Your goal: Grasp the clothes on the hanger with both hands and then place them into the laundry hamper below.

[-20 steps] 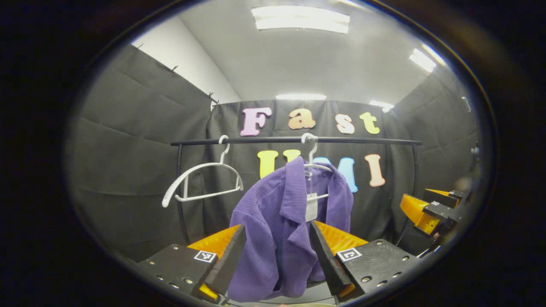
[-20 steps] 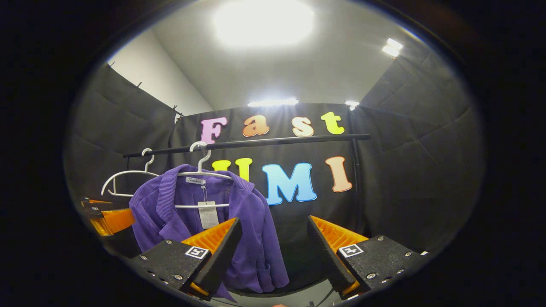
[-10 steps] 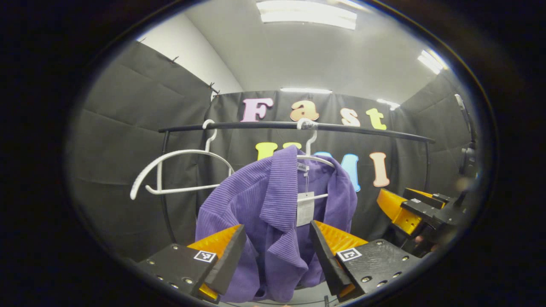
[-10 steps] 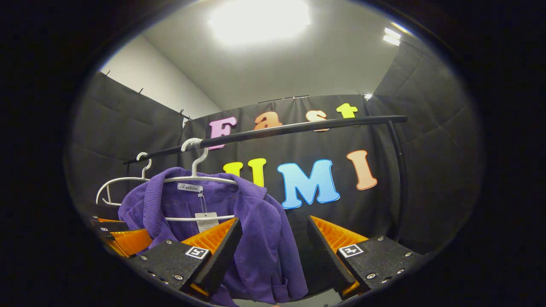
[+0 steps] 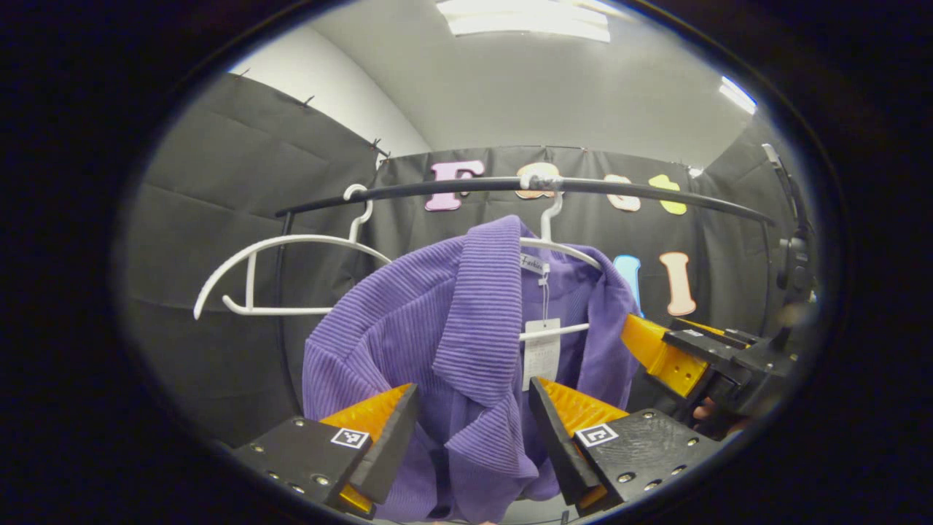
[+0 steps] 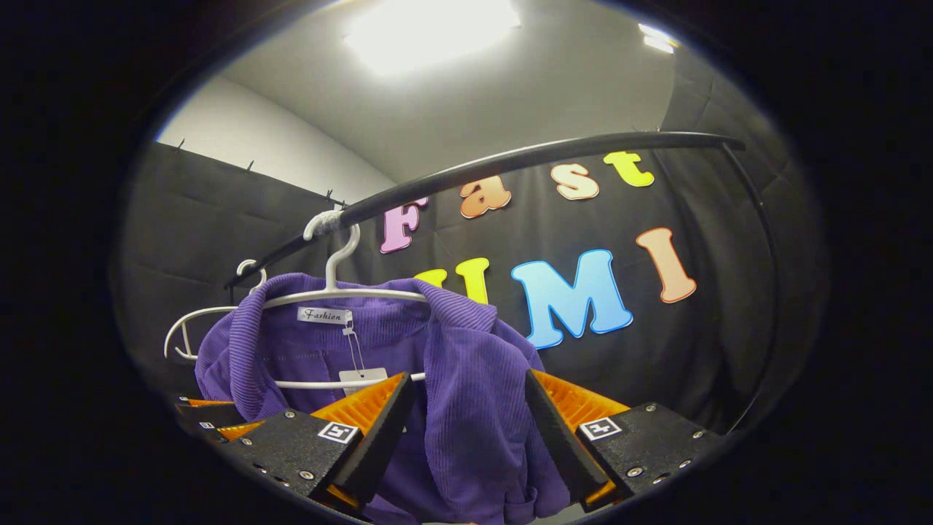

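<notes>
1. We see the purple jacket (image 5: 437, 321) hanging on a white hanger (image 5: 557, 251), whose hook sits over the black rail (image 5: 452, 191) of the rack. In the right gripper view the same jacket (image 6: 466, 379) hangs left of centre under the rail (image 6: 510, 160).
2. A paper tag (image 5: 541, 351) dangles inside the collar, in front of the hanger's lower bar.
3. An empty white hanger (image 5: 277, 248) hangs on the rail to the left of the jacket, apart from it.
4. Left gripper (image 5: 474, 426): its fingers stand wide apart at the bottom of the left gripper view, with the jacket's left lapel and front panel seen between them. We cannot tell whether either finger touches the cloth.
5. Right gripper (image 6: 466, 419): its fingers are also wide apart, framing the jacket's right shoulder and sleeve. Contact with the cloth cannot be judged here either.
6. In the left gripper view the right gripper (image 5: 678, 350) shows farther off, just beside the jacket's far edge, with part of a hand (image 5: 711, 415) below it.
</notes>
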`<state>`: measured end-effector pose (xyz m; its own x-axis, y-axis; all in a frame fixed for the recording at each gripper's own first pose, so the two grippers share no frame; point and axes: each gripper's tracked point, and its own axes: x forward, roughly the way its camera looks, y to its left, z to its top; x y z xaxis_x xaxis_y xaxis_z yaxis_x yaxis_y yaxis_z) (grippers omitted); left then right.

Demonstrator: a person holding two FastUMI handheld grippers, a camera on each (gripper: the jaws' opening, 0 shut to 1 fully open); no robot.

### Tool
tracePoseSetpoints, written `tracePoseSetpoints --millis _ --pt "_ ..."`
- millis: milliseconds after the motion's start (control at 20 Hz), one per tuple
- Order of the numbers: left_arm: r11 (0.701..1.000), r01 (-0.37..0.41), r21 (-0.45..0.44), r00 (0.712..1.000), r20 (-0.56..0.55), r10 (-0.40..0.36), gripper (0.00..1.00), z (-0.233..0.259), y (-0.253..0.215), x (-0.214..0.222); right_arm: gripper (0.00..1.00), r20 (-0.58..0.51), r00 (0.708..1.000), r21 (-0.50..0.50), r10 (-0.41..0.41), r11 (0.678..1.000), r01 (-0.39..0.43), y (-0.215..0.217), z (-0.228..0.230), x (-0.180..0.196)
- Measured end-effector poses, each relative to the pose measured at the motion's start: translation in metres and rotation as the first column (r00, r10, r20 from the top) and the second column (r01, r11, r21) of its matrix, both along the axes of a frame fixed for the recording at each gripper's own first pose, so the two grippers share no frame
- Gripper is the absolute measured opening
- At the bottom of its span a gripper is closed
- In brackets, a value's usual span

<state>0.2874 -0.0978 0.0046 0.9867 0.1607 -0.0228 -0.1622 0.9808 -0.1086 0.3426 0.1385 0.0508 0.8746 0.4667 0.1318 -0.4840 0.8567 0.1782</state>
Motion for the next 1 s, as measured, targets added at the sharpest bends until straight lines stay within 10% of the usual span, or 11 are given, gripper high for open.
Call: tracePoseSetpoints --millis 500,600,700,900,1000 --pt "0.994 -0.081 0.068 0.996 -0.022 0.083 0.87 -0.02 0.004 0.028 0.92 -0.045 0.999 -0.01 0.017 1.0 -0.018 0.021 -0.035 0.037" --pt "0.994 -0.079 0.072 0.996 -0.037 0.082 0.93 -0.025 0.002 0.031 0.84 -0.044 0.998 0.003 0.036 0.999 -0.036 0.025 -0.035 0.039" --pt "0.995 -0.073 0.061 0.996 -0.049 0.076 0.69 -0.028 0.002 0.031 0.74 -0.047 0.998 0.004 0.049 0.999 -0.049 0.028 -0.036 0.041" --pt "0.998 -0.028 0.058 0.998 -0.056 0.031 0.51 -0.023 -0.003 0.031 0.4 -0.041 0.997 0.002 0.062 0.998 -0.062 0.03 -0.035 0.045" --pt "0.996 -0.047 0.074 0.997 -0.053 0.051 0.31 -0.025 0.004 0.034 0.1 -0.022 0.999 0.016 0.032 0.999 -0.031 0.021 -0.029 0.047"
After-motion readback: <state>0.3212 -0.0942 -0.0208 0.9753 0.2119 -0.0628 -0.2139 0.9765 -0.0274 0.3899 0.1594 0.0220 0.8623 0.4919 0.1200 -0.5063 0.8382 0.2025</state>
